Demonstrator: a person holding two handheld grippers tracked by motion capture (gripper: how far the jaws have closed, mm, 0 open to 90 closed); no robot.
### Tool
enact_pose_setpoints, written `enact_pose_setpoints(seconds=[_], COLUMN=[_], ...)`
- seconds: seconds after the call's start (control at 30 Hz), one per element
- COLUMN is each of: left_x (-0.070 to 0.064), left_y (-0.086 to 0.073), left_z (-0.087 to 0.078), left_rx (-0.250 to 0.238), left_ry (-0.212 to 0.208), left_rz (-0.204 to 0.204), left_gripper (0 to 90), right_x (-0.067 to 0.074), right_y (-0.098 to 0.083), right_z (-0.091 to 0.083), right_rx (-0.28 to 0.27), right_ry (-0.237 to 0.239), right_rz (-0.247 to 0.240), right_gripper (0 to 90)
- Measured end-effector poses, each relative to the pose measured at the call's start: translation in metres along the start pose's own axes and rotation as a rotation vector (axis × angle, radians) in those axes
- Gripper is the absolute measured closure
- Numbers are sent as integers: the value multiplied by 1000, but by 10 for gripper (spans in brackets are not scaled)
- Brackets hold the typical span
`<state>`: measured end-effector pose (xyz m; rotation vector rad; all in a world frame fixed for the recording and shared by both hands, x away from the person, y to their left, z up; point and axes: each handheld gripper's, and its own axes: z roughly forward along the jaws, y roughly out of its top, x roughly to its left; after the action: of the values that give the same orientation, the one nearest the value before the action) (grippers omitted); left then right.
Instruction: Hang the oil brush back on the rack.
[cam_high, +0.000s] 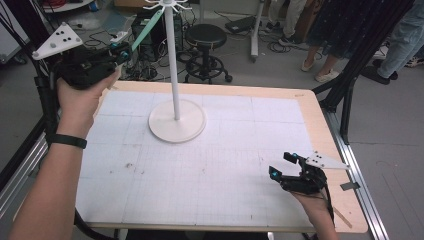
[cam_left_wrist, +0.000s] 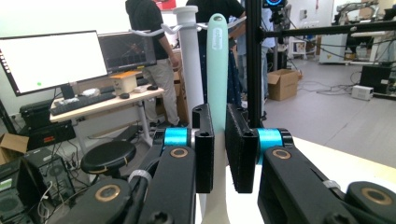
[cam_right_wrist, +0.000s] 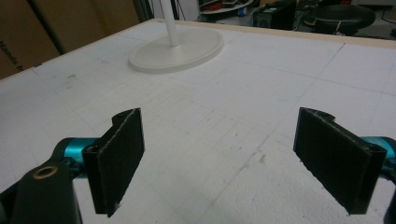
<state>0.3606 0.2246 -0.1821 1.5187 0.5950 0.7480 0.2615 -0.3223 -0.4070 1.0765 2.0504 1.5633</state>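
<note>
We see a black stool (cam_high: 206, 36) behind the table (cam_high: 320, 130); a monitor (cam_left_wrist: 51, 58) glows on a desk (cam_left_wrist: 100, 105); a cardboard box (cam_left_wrist: 284, 84) sits on the floor.

Mint spatula (cam_left_wrist: 217, 60) is presenting as smooth, matt silicone-like plastic. White stand (cam_high: 176, 120) is showing a satin, painted-looking finish. Bench (cam_high: 320, 135) is showing a pale wood rim around matt gridded paper.

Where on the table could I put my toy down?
Nearly all the table is bare: the whole near half, between the stand's round base and the right tongs. Only the far middle, around the base and pole, is taken.
</note>
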Motion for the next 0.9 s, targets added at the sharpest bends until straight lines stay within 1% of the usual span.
enact_pose_setpoints(seconds=[0.13, 0.17, 0.2, 0.23, 0.4, 0.43, 0.47, 0.5, 0.53, 0.57, 0.6, 0.63, 0.67, 0.7, 0.73, 0.77, 0.8, 0.83, 0.87, 0.9], left_x=[0, 1, 1, 2, 3, 2, 1, 1, 2, 2, 3, 4, 4, 5, 6, 6, 6, 6, 5, 2], left_y=[-1, -2, -2, -3, -5, -7, -8, -8, -10, -10, -13, -15, -17, -20, -23, -29, -29, -34, -38, -44], left_z=[3, 4, 4, 6, 10, 11, 10, 10, 9, 9, 8, 6, 5, 1, -1, -7, -7, -12, -15, -21], left_rx=[-2, 4, 4, 4, 13, 25, 18, 18, 16, 16, 19, 21, 23, 22, 23, 36, 36, 46, 55, 65], left_ry=[10, 19, 19, 27, 18, 11, 8, 8, 0, 0, -2, -6, -5, -2, 1, 1, 1, 5, 4, 10], left_rz=[0, 1, 1, -4, -8, -12, -10, -10, -24, -24, -35, -43, -44, -49, -58, -65, -65, -65, -61, -48], left_gripper=[823, 823, 823, 823, 816, 809, 796, 747, 684, 633, 633, 551, 551, 464, 464, 401, 380, 351, 351, 328], right_x=[0, 1, 1, 1, 1, 1, 1, 1, 0, 0, 0, 0, 0, 0, 0, 0, 0, -1, -1, -1], right_y=[0, 0, 0, 0, 0, 0, 0, 0, 0, 0, 0, 0, 0, 0, 0, 0, 0, 0, 0, 0], right_z=[0, 0, 0, 0, 0, 0, -1, -1, -1, -1, -1, -2, -2, -2, -2, -2, -2, -2, -2, -1], right_rx=[1, 2, 2, 3, 2, 2, 1, 1, 0, 0, 0, 0, 0, -2, 0, -1, -1, 0, 0, 1], right_ry=[1, 2, 2, 2, 1, 3, 4, 4, 2, 2, 1, 1, 1, -1, 2, 2, 2, 2, 2, 1], right_rz=[2, 4, 4, 1, 2, 3, 3, 3, -1, -1, -1, 2, 2, -2, 4, 4, 4, 6, 6, 5], right_gripper=[155, 155, 155, 155, 155, 155, 155, 155, 155, 155, 155, 155, 155, 155, 155, 155, 155, 155, 155, 155])
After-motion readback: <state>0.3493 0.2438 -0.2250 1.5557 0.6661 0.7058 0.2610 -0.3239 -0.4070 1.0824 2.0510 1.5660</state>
